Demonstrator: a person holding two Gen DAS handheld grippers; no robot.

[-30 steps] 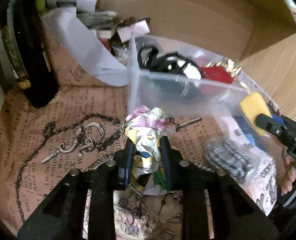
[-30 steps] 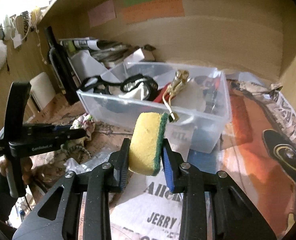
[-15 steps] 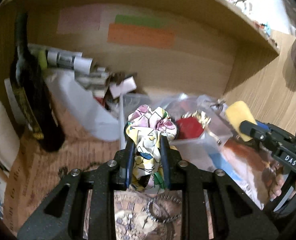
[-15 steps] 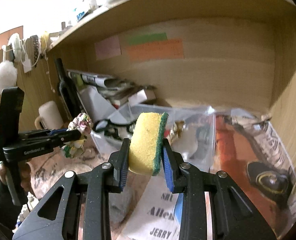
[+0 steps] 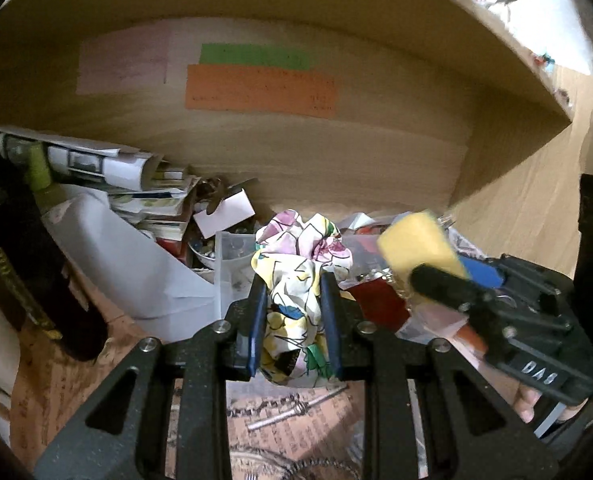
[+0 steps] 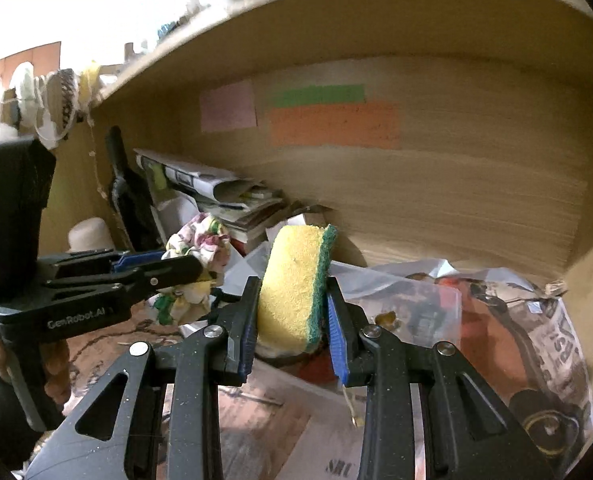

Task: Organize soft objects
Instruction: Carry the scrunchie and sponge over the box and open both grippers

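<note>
Landmark: clear plastic bin (image 5: pixel 232 268), standing at the back of the shelf; all places below are given from it.
Dark bottle (image 5: pixel 28 264): upright, well to the left of the bin, against the side wall.
Rolled papers (image 5: pixel 108 164): stacked left of the bin and behind it, against the back wall.
White sheet (image 5: pixel 136 272): leaning against the bin's left wall.
Left gripper (image 5: pixel 294 316): in front of the bin, raised; fingers (image 5: pixel 256 320) clamped on the floral cloth.
Floral cloth (image 5: pixel 296 280): crumpled, pinched between the blue pads, its upper folds bulging in front of the bin's near wall; in the right wrist view it shows left of the bin (image 6: pixel 198 268).
Coloured notes (image 5: pixel 256 84): pink, green and orange, stuck on the back wall above the bin.
Right gripper (image 6: pixel 292 320): in front of the bin's right part, raised; fingers (image 6: pixel 338 344) clamped on the sponge.
Sponge (image 6: pixel 296 284): yellow with a green scouring face turned right, held upright above the bin's near edge.
Printed paper (image 6: pixel 536 340): covering the shelf floor right of the bin.
</note>
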